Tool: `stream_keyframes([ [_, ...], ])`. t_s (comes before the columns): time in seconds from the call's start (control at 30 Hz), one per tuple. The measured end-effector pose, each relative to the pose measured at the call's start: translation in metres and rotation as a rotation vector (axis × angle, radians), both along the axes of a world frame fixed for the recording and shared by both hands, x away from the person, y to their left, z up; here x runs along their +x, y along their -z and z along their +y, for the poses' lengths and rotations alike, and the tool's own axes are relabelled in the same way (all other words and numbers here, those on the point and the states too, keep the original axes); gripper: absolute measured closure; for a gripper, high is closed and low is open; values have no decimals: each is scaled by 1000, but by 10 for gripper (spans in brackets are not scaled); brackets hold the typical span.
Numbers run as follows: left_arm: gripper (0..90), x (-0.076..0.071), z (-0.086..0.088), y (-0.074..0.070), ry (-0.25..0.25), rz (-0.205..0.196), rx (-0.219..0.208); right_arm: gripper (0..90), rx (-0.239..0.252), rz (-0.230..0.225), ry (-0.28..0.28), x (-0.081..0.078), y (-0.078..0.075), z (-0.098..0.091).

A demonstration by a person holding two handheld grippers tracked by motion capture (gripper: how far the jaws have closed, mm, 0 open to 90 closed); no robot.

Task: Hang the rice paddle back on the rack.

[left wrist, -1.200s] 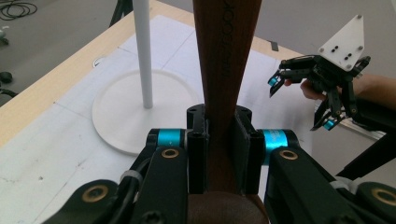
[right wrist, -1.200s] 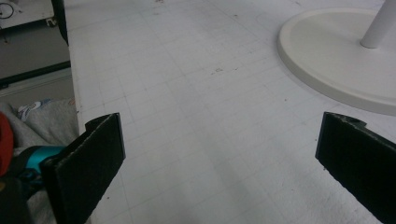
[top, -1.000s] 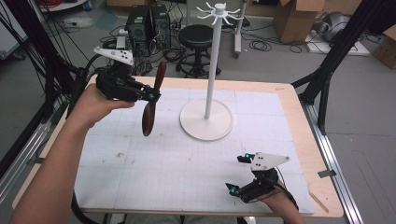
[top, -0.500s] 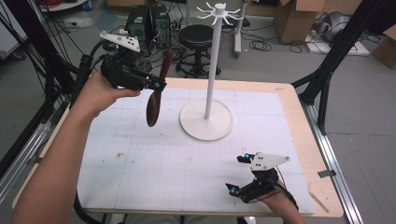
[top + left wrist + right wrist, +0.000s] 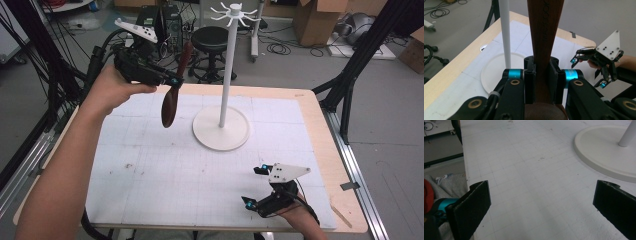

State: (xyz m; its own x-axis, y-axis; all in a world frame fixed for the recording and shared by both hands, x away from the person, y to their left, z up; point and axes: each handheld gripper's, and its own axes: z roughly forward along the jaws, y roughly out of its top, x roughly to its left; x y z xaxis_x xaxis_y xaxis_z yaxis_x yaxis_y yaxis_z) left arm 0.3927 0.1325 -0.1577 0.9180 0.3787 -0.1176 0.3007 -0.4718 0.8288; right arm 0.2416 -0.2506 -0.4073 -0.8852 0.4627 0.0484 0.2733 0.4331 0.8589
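A long dark brown wooden utensil [image 5: 175, 87] hangs in the air over the table's far left, its wide end pointing down. My left gripper [image 5: 172, 81] is shut on its handle; in the left gripper view the wooden handle [image 5: 544, 37] stands clamped between the two jaws. A white stand [image 5: 227, 65] with a round base [image 5: 221, 130] and hooks at its top [image 5: 233, 11] rises at the table's middle back, to the right of the utensil. My right gripper [image 5: 252, 185] rests open near the front right edge, with nothing between its pads [image 5: 471, 205].
A white gridded mat [image 5: 150, 175] covers the wooden table [image 5: 320, 130]. Behind the table stand a black stool [image 5: 210, 37], cables and cardboard boxes [image 5: 320, 20]. Black frame legs [image 5: 350, 75] flank the table's right side.
My left gripper has risen and moved toward the far side with the wooden utensil, which now hangs higher and closer to the stand's pole. The right gripper has stayed put.
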Motion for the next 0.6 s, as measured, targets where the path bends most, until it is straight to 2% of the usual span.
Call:
stream_keyframes([
  [0.6, 777, 19, -24, -21, -10, 0, 7, 5, 3, 2, -3, 0, 0, 0],
])
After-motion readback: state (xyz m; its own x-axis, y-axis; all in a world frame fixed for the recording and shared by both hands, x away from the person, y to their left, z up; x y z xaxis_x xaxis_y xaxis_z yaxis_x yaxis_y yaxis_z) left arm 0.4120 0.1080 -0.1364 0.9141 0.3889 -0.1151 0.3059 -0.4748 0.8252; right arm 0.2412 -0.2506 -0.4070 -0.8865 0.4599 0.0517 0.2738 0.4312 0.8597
